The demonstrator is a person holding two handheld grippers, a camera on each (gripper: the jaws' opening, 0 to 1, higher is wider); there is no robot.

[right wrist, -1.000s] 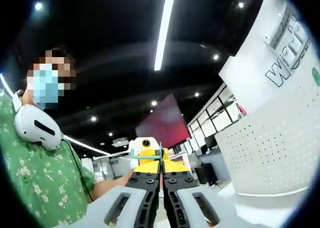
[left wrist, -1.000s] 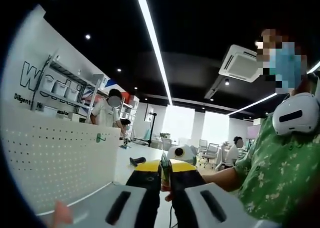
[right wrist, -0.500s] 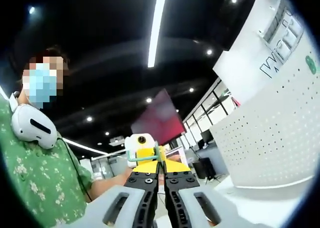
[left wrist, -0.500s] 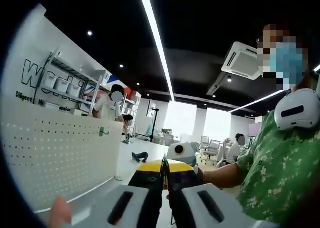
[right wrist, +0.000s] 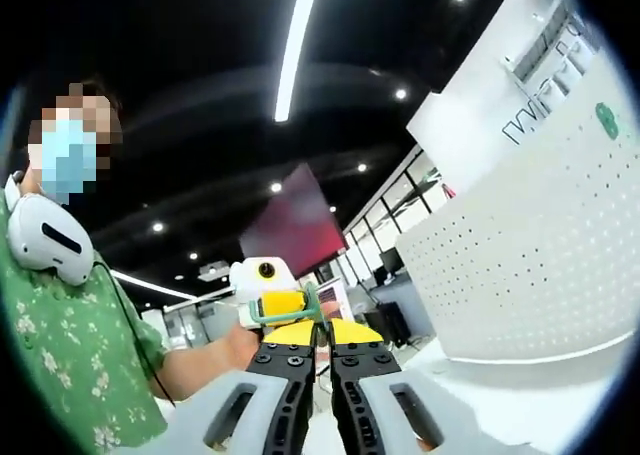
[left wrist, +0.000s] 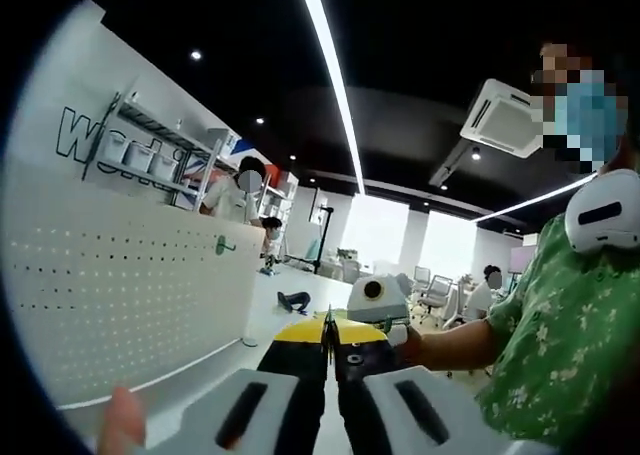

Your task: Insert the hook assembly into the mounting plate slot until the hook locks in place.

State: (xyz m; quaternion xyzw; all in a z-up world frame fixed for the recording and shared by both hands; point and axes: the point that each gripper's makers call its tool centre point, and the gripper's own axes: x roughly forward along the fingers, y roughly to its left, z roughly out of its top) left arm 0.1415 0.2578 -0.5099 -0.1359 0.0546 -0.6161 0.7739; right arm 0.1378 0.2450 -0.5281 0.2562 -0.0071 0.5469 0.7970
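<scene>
Left gripper view: white pegboard panel (left wrist: 120, 305) stands on white table (left wrist: 290, 310).

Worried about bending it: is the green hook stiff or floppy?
Probably stiff: the green hook holds its bent shape beyond the right gripper. Likely light, being thin. It may pivot, as the shut jaws pinch one end.

On my left gripper view the white wall (left wrist: 110, 105) above the pegboard carried big outlined letters; I read only "We". My right gripper view showed it too, too skewed to read.
</scene>
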